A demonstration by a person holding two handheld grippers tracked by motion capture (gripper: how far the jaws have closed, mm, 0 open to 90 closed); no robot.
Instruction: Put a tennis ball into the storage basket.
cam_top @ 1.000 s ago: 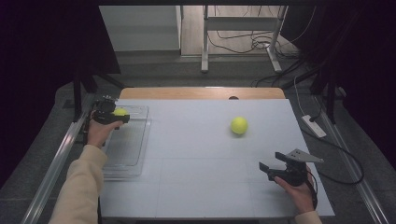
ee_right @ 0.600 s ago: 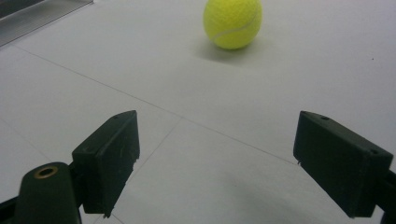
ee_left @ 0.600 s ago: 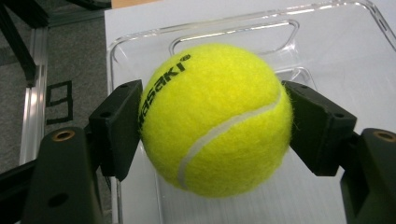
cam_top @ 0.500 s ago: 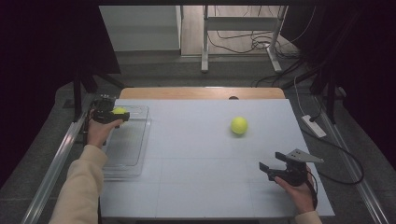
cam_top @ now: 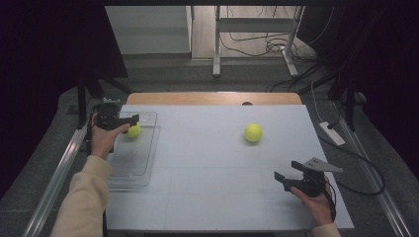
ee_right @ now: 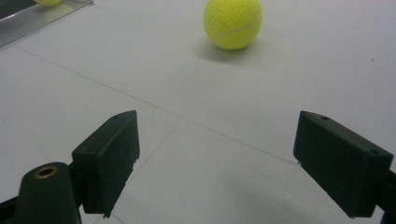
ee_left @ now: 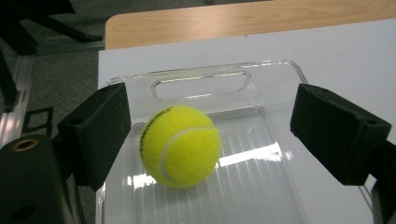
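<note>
A yellow tennis ball (cam_top: pixel 132 131) (ee_left: pixel 181 145) lies in the far end of a clear plastic tray (cam_top: pixel 132 165) (ee_left: pixel 201 70) at the table's left side. My left gripper (cam_top: pixel 132 120) (ee_left: pixel 215 114) hovers just above it, open, its jaws wide on either side of the ball and not pressing it. A second tennis ball (cam_top: pixel 253 132) (ee_right: pixel 232 23) rests on the white table right of centre. Near the front right, my right gripper (cam_top: pixel 286 173) (ee_right: pixel 217 163) stands open and empty, pointing toward that ball from well short of it.
The white table top (cam_top: pixel 212 192) has a wooden strip (cam_top: pixel 212 98) along its far edge. A power strip (cam_top: pixel 332 133) and cables lie on the floor to the right. A metal rail (cam_top: pixel 57 173) runs along the left side.
The ball at the left gripper has dropped from between the jaws into the tray; the left gripper has opened. The right hand has not moved.
</note>
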